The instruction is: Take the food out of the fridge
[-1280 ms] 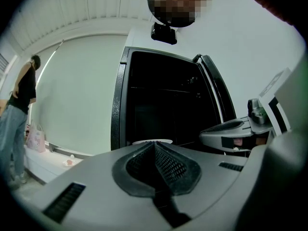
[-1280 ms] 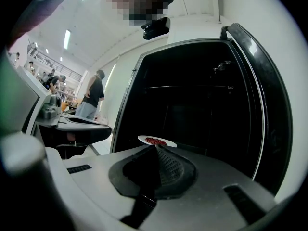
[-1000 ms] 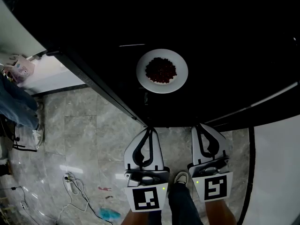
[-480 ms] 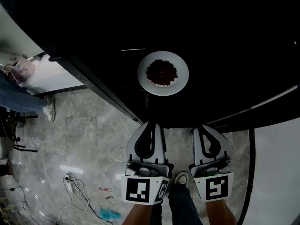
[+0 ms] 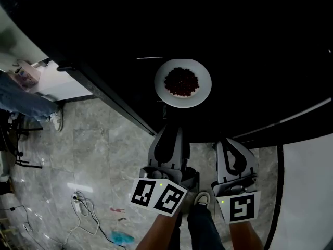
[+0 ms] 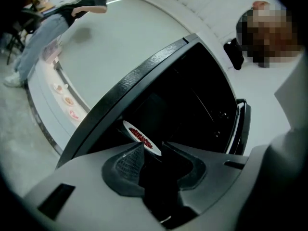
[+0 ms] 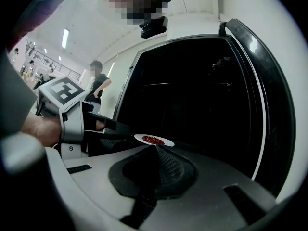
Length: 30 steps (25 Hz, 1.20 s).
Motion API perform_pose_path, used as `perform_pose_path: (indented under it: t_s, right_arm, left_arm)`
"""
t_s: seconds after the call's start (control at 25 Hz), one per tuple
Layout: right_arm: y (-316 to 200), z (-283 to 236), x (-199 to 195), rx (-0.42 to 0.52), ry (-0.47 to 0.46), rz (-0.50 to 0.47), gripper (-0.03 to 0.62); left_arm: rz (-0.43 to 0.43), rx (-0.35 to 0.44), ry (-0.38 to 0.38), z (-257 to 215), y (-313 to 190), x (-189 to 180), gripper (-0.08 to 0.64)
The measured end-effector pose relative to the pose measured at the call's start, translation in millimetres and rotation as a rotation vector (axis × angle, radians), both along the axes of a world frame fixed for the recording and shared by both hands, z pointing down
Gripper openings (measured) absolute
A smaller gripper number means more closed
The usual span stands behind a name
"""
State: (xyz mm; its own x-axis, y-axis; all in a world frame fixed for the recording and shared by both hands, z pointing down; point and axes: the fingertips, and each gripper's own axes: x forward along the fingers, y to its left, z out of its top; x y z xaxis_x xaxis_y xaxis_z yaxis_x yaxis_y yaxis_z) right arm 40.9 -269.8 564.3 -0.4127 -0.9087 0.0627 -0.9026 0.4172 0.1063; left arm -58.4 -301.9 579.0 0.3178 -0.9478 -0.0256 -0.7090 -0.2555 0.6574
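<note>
A white plate (image 5: 183, 83) of dark red food rests on a shelf inside the dark fridge (image 5: 250, 46). My left gripper (image 5: 170, 130) is rolled to one side and points at the plate's near rim, just short of it. Its jaws have just been opening and stand apart, with nothing between them. In the left gripper view the plate (image 6: 141, 137) shows right beyond the left gripper (image 6: 151, 149). My right gripper (image 5: 223, 141) hangs back beside it, shut and empty. The right gripper view shows the right gripper (image 7: 156, 148) shut, with the plate (image 7: 153, 140) ahead.
The fridge's black left edge (image 5: 104, 95) runs diagonally. Its white door (image 5: 304, 191) stands open at the right. Below is marble floor with cables (image 5: 83, 207) and my own shoe (image 5: 201, 197). A bystander's legs (image 5: 23, 100) are at the far left.
My left gripper has rolled, moved forward towards the plate and opened its jaws. The right gripper has kept still. The bystander's legs at the left have shifted.
</note>
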Motion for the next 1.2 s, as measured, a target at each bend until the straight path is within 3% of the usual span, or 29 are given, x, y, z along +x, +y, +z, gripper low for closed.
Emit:
perform_pose_path:
  t_s: [0.16,0.52,0.76,0.84,0.96,1.2]
  right_arm:
    - [-2,-1,1,0.007,0.0,0.0,0.023]
    - [-1,1,3,-0.002,0.003,0.002,0.023]
    - [2,3,7,-0.005,0.008,0.008,0.023]
    - [2,5,9,-0.005,0.009,0.013,0.023]
    - [1,5,10,-0.003,0.007,0.017,0.023]
    - [-3,12,14,0.003,0.028,0.007,0.023]
  left_arm:
    - [-0.036,-0.039,0.178,7,-8,-10,0.117]
    - [-0.057,-0.075,0.414,11,-28,-16,0.133]
    - [-0.052,-0.159,0.495,21,-38,-10,0.144]
    - [-0.061,-0.196,0.559,26,-41,-8,0.144]
    - [-0.071,-0.196,0.634,23,-46,-8,0.144]
    - [-0.075,-0.19,0.679,26,-57,-7,0.144]
